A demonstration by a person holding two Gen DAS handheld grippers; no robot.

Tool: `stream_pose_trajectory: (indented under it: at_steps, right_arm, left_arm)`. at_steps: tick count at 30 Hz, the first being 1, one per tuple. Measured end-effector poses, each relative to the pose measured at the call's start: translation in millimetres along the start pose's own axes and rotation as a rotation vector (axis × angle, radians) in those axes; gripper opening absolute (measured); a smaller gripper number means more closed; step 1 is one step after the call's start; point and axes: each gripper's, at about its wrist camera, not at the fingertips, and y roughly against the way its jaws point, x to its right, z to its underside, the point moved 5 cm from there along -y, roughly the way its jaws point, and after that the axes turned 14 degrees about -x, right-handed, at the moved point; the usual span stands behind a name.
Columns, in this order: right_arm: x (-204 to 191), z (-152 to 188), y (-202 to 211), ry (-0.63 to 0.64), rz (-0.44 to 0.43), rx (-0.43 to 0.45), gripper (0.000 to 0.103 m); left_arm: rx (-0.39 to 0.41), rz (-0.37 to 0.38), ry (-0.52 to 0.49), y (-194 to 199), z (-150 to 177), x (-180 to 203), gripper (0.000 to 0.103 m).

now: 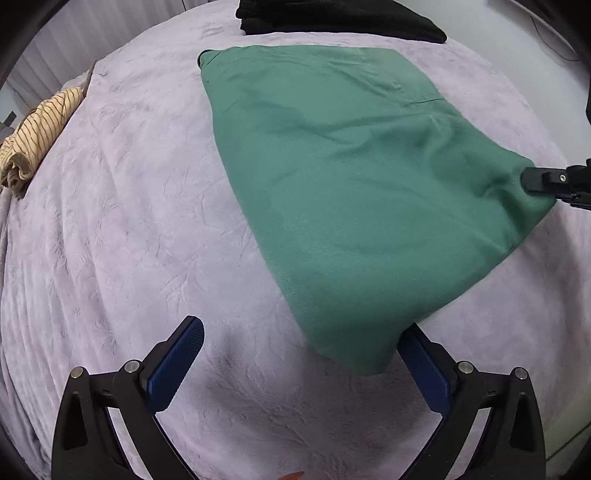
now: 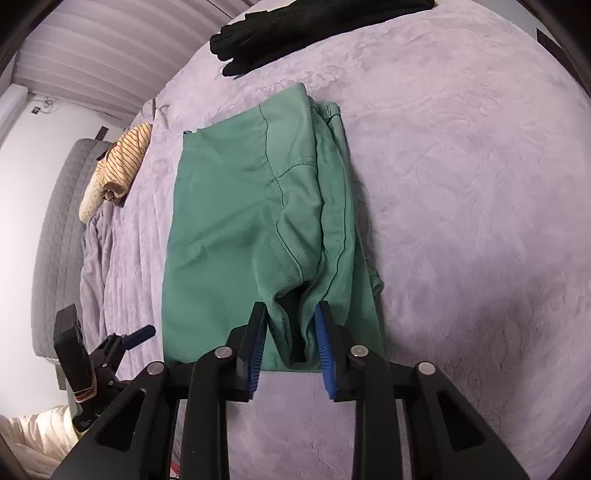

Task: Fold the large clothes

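Green garment (image 1: 343,177): folded, flat on my lilac blanket (image 1: 129,221). My left gripper (image 1: 299,354): jaws wide, empty, at its corner. My right gripper (image 2: 290,332): narrow, pinching its hem.

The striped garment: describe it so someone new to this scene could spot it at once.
Start from the lilac blanket covering the bed, then go to its far left edge, well away from the green garment in the middle. There lies the striped garment, bunched and unfolded, the only cream piece with thin dark stripes; the black clothes are plain.
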Motion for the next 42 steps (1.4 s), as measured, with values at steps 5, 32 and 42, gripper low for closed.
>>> stream_pose_trajectory:
  at_steps: [5,32,42]
  right_arm:
    - [40.3,10.9,-14.4,-0.145,0.031,-0.046,0.008]
    - [23.2,-6.1,11.5,-0.136,-0.004,0.009,0.07]
    - [33.8,-26.2,6.9,-0.141,-0.061,-0.016,0.079]
  left_arm:
    - [-0.068,0.077,0.098,-19.7,14.1,-24.3,0.103]
    - [-0.11,0.159,0.238,22.0,21.4,-56.7,0.103]
    - [-0.089,0.235,0.267,26.7,6.2,-62.1,0.103]
